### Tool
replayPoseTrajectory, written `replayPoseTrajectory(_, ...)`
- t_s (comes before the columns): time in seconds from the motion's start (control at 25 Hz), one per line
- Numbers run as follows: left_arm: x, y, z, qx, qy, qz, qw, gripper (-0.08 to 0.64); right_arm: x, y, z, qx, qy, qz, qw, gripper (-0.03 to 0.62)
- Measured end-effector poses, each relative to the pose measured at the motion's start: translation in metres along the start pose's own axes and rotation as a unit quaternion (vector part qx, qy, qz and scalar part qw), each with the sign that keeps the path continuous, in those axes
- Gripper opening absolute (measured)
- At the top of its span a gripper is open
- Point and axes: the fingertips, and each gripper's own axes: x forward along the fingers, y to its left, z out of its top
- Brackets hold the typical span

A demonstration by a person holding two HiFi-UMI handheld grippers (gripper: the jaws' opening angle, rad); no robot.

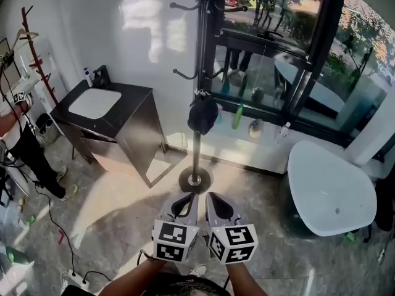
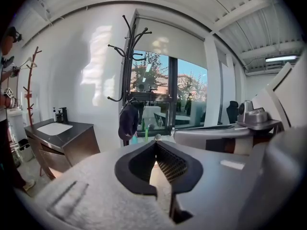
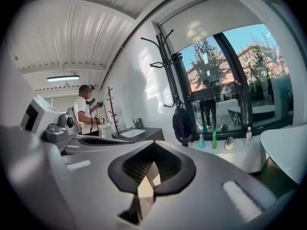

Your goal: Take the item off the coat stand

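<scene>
A black coat stand (image 1: 199, 73) rises from a round base (image 1: 195, 180) in front of the window. A dark cap-like item (image 1: 202, 115) hangs from one of its lower hooks. My left gripper (image 1: 192, 196) and right gripper (image 1: 210, 196) are side by side low in the head view, well short of the stand. Both are shut with nothing between the jaws. The left gripper view shows the item (image 2: 128, 121) on the stand (image 2: 127, 71) beyond the shut left gripper (image 2: 155, 143). In the right gripper view the item (image 3: 183, 124) hangs past the shut right gripper (image 3: 152, 145).
A dark vanity cabinet (image 1: 133, 125) with a white sink stands left of the stand, and a white bathtub (image 1: 330, 193) is at the right. Bottles (image 1: 238, 116) line the window sill. A person (image 1: 15, 134) stands at the far left beside a wooden rack (image 1: 37, 54). Cables (image 1: 58, 233) lie on the floor.
</scene>
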Motion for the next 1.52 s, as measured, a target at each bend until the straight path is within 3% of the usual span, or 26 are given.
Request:
replayPoseTrajectory(0.56,0.075,0.055,0.018,-0.002,0.004,-0.024,0.9997,0.002,0.089,-0.028,0.010,-0.011,0.016,-0.019,1.000,0.005)
replayPoseTrajectory(1.16,0.137,0.146,0.048,0.000,0.002,-0.069,0.9976,0.002,0.198,-0.031,0.035,-0.016,0.024,-0.072,0.997,0.005)
replayPoseTrajectory(1.52,0.163,0.166,0.057,-0.008,0.001,-0.095,0.9954,0.002,0.226,-0.053,0.046,-0.011,0.019,-0.117,0.993,0.005)
